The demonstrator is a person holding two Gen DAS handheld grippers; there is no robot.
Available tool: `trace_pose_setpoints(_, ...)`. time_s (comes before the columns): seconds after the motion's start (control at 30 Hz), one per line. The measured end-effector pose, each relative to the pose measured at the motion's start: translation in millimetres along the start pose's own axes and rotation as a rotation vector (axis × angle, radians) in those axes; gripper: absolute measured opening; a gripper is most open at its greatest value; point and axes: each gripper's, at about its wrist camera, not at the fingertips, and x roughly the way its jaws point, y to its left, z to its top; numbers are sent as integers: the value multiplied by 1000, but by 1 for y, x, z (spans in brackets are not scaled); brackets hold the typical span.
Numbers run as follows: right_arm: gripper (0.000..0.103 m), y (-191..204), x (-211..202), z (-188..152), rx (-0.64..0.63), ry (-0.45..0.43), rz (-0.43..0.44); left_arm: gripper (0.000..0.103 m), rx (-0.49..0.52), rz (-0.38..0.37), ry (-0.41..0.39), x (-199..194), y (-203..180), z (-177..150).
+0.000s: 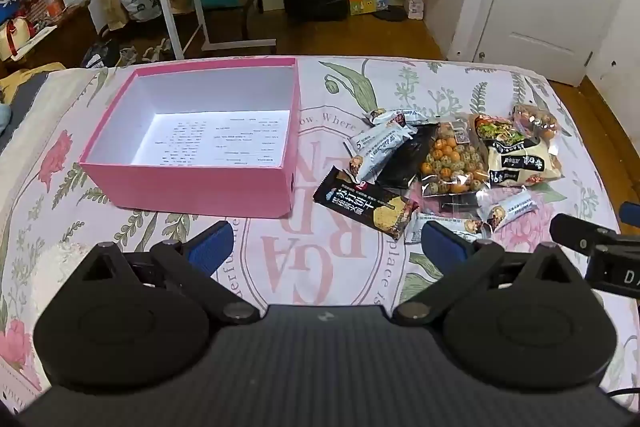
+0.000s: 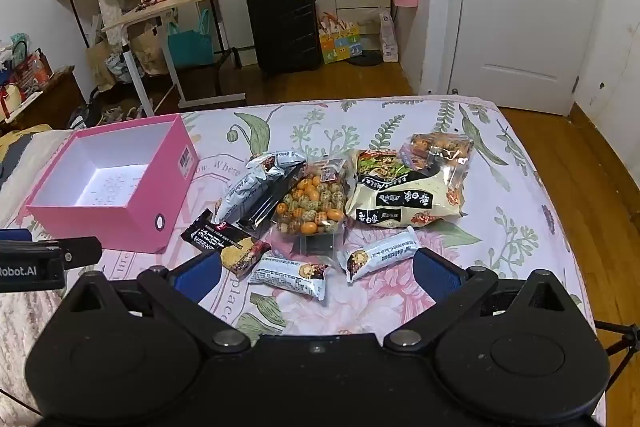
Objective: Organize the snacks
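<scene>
An open pink box (image 1: 188,187) (image 2: 136,223) with a white inside stands empty on the bed, left of a pile of snacks. The pile holds a black cracker pack (image 1: 366,205) (image 2: 226,245), a clear bag of orange and green balls (image 1: 452,159) (image 2: 314,205), a cream bag (image 1: 520,157) (image 2: 400,197), a clear bag of brown pieces (image 2: 438,151) and several grey-white bars (image 1: 378,147) (image 2: 378,253). My left gripper (image 1: 326,245) is open and empty, near the box and the cracker pack. My right gripper (image 2: 316,273) is open and empty over a grey-white bar (image 2: 290,275).
The bed has a floral sheet (image 1: 320,267). Beyond its far edge are a black suitcase (image 2: 284,27), a rolling desk (image 2: 180,3), bags and a white door (image 2: 528,7). The other gripper shows at the frame edge in each view (image 1: 600,247) (image 2: 40,259).
</scene>
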Motion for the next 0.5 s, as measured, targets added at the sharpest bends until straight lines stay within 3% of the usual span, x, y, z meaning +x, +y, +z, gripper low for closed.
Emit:
trace_pose_setpoints(0.1,103,2,-2,1,-8,-16,-8,101,2,-10,-17,-2,0,-3)
trace_pose_setpoints(0.5,103,1,-1,-6,-28,-18,-37,99,55,-51,67,10,-16,-12)
